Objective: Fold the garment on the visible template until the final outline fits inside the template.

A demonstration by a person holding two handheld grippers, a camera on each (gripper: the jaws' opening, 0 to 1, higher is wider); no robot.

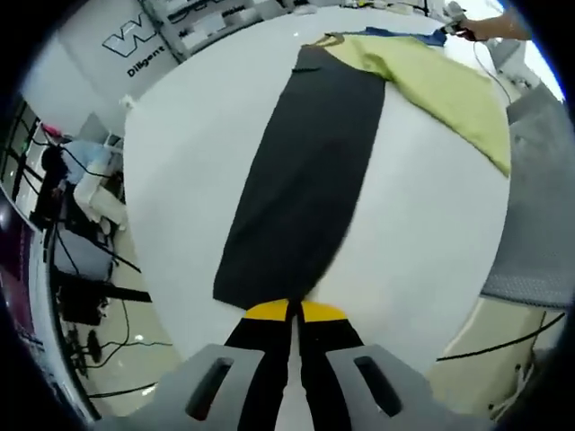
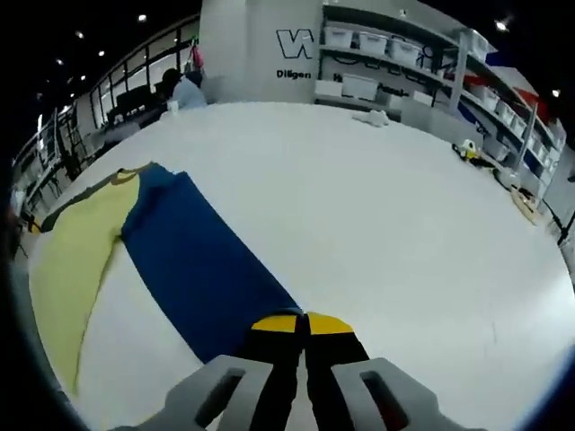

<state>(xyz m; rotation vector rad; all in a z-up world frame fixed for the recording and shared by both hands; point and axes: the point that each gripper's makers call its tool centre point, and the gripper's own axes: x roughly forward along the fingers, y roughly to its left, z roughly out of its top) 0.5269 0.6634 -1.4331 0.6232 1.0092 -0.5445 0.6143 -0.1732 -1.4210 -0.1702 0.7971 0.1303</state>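
Garment: a colour-block top lies flat on the white table (image 2: 377, 215), stretched between your two grippers. The dark sleeve (image 1: 305, 180) runs long and straight from your left gripper (image 1: 295, 312) up to the yellow-green body panel (image 1: 431, 81). The blue sleeve (image 2: 202, 265) runs from your right gripper (image 2: 301, 323) back to the same yellow-green panel (image 2: 76, 260).
Template: I cannot make out any outline on the table, so fit cannot be judged yet.
Left jaws: closed together on the cuff end of the dark sleeve.
Right jaws: closed together on the end of the blue sleeve.
Step in hand: judged, you are holding both sleeve ends ready to fold inward.
Method: lift both ends evenly, keep the cloth taut, lay each sleeve across the body without dragging the panel.
Surroundings: shelving (image 2: 404, 54) with bins stands beyond the table; a person's hand (image 1: 490, 27) shows at the far edge.
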